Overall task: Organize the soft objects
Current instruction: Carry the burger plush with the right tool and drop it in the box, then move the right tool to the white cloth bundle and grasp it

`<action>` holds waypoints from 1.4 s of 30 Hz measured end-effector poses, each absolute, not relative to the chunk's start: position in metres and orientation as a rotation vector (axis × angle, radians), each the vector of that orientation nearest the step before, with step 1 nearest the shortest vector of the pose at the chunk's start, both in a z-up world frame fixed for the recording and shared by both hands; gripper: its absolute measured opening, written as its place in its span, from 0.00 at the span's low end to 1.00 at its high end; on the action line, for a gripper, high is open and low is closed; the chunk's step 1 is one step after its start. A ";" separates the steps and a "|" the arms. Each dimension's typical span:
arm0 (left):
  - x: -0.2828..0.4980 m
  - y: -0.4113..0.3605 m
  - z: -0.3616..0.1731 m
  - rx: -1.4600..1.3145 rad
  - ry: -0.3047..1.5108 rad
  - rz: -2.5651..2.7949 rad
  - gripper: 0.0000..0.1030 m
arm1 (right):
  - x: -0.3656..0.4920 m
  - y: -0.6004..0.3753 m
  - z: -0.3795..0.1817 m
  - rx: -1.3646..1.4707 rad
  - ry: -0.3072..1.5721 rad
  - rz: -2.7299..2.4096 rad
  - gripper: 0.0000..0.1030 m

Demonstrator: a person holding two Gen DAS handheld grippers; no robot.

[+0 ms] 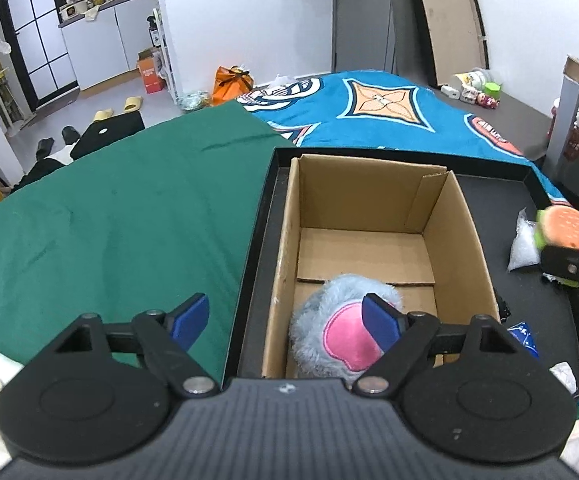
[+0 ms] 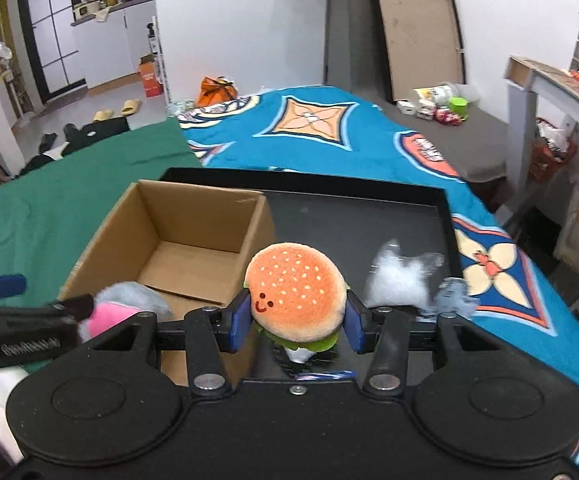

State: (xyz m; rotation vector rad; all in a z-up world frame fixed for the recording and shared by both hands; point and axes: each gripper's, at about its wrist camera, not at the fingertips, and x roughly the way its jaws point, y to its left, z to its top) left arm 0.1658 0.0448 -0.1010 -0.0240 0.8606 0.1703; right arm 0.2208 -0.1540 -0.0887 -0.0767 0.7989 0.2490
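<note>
1. A flat tray (image 1: 529, 184) lies on the bed, on top of two cloths.
2. One cloth (image 1: 109, 208) is to the left of the tray. The other cloth (image 1: 389, 108) is behind it.
3. A cardboard box (image 1: 469, 232) stands in the left part of the tray.
4. A fluffy toy (image 1: 329, 320) lies inside the box, at the near end.
5. The left gripper (image 1: 285, 320) is above the near left edge of the box, with nothing between its fingers.
6. The right gripper (image 2: 295, 320) is to the right of the box, above the tray. A burger toy (image 2: 295, 292) sits between its fingers.
7. A small bag (image 2: 397, 280) lies on the tray, to the right of the burger toy.
8. A big board (image 1: 449, 20) leans on the wall behind the bed.
</note>
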 end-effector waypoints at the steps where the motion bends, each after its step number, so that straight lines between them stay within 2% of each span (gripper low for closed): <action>1: 0.165 0.045 -0.101 -0.023 0.855 0.172 0.80 | 0.222 -0.150 -0.088 -0.079 0.798 0.254 0.45; 12: 0.165 0.067 -0.110 -0.115 0.884 0.149 0.48 | 0.226 -0.097 -0.085 -0.148 0.781 0.314 0.45; 25: 0.168 0.093 -0.125 -0.242 0.931 0.098 0.18 | 0.235 -0.041 -0.081 -0.238 0.757 0.402 0.46; 26: 0.169 0.094 -0.127 -0.253 0.934 0.090 0.16 | 0.235 -0.038 -0.081 -0.234 0.755 0.416 0.49; 28: 0.169 0.096 -0.129 -0.267 0.938 0.082 0.15 | 0.234 -0.034 -0.077 -0.209 0.747 0.457 0.54; 30: 0.169 0.099 -0.129 -0.286 0.938 0.081 0.15 | 0.233 -0.031 -0.074 -0.201 0.743 0.481 0.63; 42: 0.167 0.097 -0.125 -0.271 0.934 0.090 0.16 | 0.222 -0.055 -0.080 -0.174 0.786 0.445 0.64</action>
